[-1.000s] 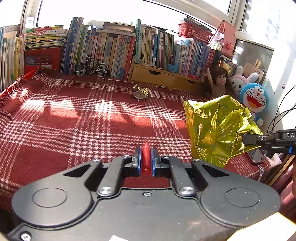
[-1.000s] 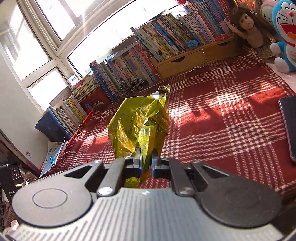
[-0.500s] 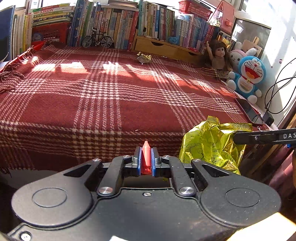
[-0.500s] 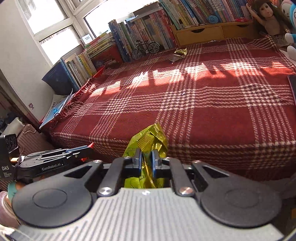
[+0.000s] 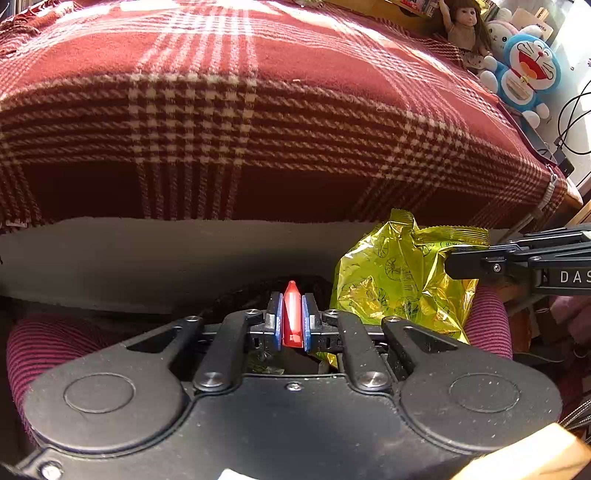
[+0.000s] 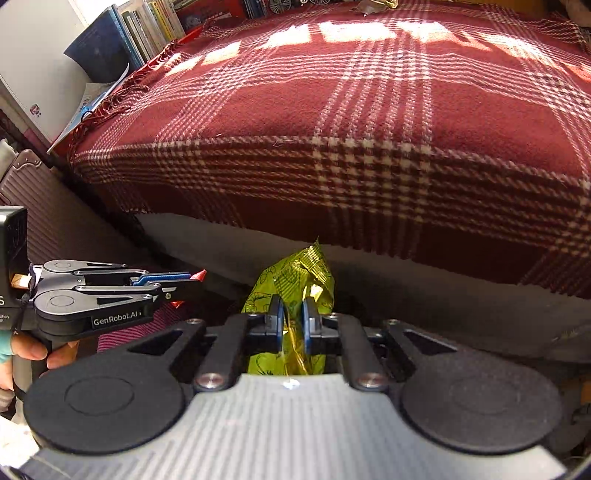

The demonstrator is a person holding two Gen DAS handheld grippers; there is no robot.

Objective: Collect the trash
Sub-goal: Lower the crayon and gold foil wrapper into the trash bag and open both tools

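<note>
Bed point(image 5: 258, 92): the largest item, covered by a red and white plaid blanket point(image 6: 369, 110) that hangs over the near edge, with a pale mattress side point(image 5: 184, 251) showing beneath the hem.

Books point(image 6: 147, 26): a row standing along the far left corner of the bed, partly cut off by the frame edge.

Suitcase point(image 6: 44, 206): ribbed, dark, upright beside the left side of the bed.

Soft toys: a blue and white plush cat point(image 5: 524, 77) and a doll point(image 5: 463, 26) at the far right corner of the bed.

Yellow foil snack bag point(image 5: 402, 277): crumpled, held in the air below the near edge of the bed, in front of the mattress side, above striped maroon fabric point(image 5: 48, 350).

Right tool point(image 6: 291, 325): closed on the yellow foil snack bag, the foil pinched between its blue pads.

Left tool point(image 5: 291, 321): closed on a small red wrapper point(image 5: 291, 314), whose pointed tip sticks out past the pads; a hand point(image 6: 26, 350) grips its handle.

Small gold wrapper point(image 6: 373, 4): lying at the far edge of the bed, well apart from both tools.
</note>
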